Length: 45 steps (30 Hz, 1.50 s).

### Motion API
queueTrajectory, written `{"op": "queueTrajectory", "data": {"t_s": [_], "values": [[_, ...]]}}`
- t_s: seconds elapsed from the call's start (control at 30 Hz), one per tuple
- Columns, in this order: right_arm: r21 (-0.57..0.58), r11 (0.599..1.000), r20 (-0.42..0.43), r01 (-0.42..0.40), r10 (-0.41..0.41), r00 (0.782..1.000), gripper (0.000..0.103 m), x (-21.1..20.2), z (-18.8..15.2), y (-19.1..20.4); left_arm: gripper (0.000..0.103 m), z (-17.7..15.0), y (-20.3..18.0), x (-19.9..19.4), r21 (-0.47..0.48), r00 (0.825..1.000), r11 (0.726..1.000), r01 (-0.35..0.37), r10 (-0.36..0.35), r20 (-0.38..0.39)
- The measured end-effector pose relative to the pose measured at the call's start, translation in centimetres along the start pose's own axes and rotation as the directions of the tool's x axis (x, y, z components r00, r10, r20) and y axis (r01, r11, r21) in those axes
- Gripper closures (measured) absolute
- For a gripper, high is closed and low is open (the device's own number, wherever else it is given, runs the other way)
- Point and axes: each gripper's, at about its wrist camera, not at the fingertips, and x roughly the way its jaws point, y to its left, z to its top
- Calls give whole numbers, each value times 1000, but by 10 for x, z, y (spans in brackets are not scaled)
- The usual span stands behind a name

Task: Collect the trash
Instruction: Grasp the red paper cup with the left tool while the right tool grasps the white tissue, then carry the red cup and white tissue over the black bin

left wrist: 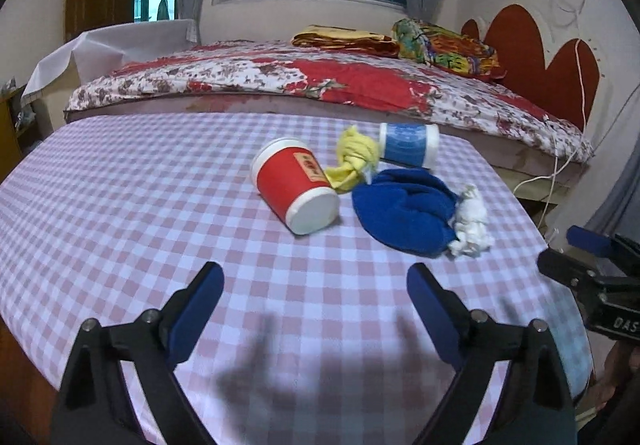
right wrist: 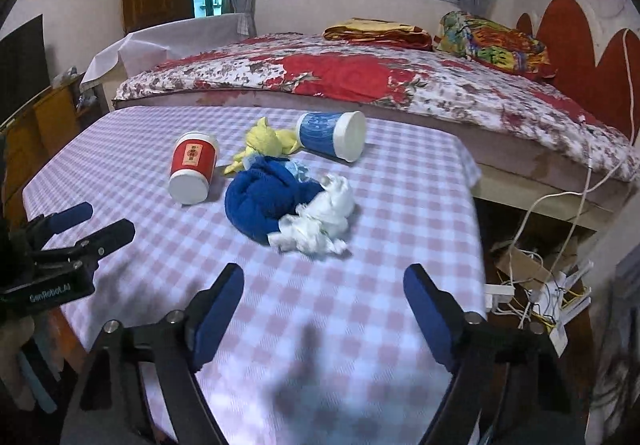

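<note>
red cup [right wrist: 192,167], blue cloth [right wrist: 260,197] and white tissue [right wrist: 320,221] on checkered table [right wrist: 360,325].

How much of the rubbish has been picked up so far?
None, it seems. The red cup, blue cup, yellow rag, blue cloth and white tissue wad all lie on the checked table. The left hand-held gripper and right hand-held gripper are open and empty.

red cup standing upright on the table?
No, the red cup lies tipped on its side on the checked tablecloth, white base towards the camera, beside the yellow cloth.
</note>
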Motion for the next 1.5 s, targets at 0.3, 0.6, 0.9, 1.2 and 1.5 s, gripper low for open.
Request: {"op": "queueTrajectory", "data": {"t_s": [0.3, 0.6, 0.9, 1.2, 1.5], "values": [[22, 1000, -84, -8, 10, 996, 42, 66, 24, -3, 15, 13, 11, 33, -14, 999, 1000, -7, 7, -32], [49, 999, -112, 12, -6, 994, 61, 102, 31, -20, 15, 30, 9, 61, -14, 999, 1000, 6, -7, -51], [94, 994, -115, 55, -44, 992, 63, 111, 39, -44, 23, 50, 6, 100, -10, 994, 1000, -12, 10, -113], [94, 996, -123, 1, 11, 992, 70, 113, 40, -43, 38, 50, 17, 97, -23, 995, 1000, 7, -10, -95], [61, 998, -66, 6, -2, 998, 73, 75, 26, -36, 41, 36, 14, 53, -6, 998, 999, 44, -44, -35]]}}
